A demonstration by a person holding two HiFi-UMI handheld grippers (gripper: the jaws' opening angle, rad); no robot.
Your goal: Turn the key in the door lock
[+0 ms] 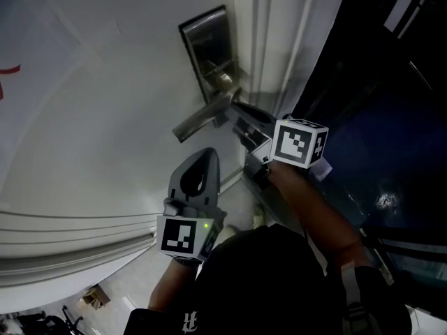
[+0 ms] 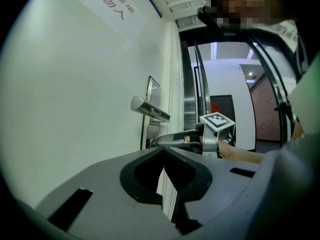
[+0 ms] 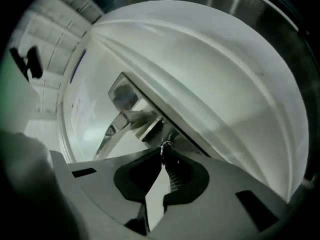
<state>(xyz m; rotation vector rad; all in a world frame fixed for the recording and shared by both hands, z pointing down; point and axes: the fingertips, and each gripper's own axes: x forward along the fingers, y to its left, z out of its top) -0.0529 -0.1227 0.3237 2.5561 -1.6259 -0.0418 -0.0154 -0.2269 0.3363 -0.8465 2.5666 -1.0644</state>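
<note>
The silver lock plate (image 1: pixel 207 44) with its lever handle (image 1: pixel 204 117) sits on the white door (image 1: pixel 105 103). My right gripper (image 1: pixel 242 115) reaches in just below the handle. In the right gripper view its jaws are closed together at the lock, and only the key's small metal ring (image 3: pixel 164 145) shows at the tips of the right gripper (image 3: pixel 162 158). The key's blade is hidden. My left gripper (image 1: pixel 203 157) hangs lower, shut and empty, apart from the door. The left gripper view shows the handle (image 2: pixel 150 109) and the right gripper (image 2: pixel 175 140) beyond the left gripper (image 2: pixel 162 153).
The door's edge and metal frame (image 1: pixel 269 54) run just right of the lock. A dark glass panel (image 1: pixel 377 117) fills the right side. Red print (image 2: pixel 107 1) marks the door high up. A person's forearm (image 1: pixel 314 208) stretches behind the right gripper.
</note>
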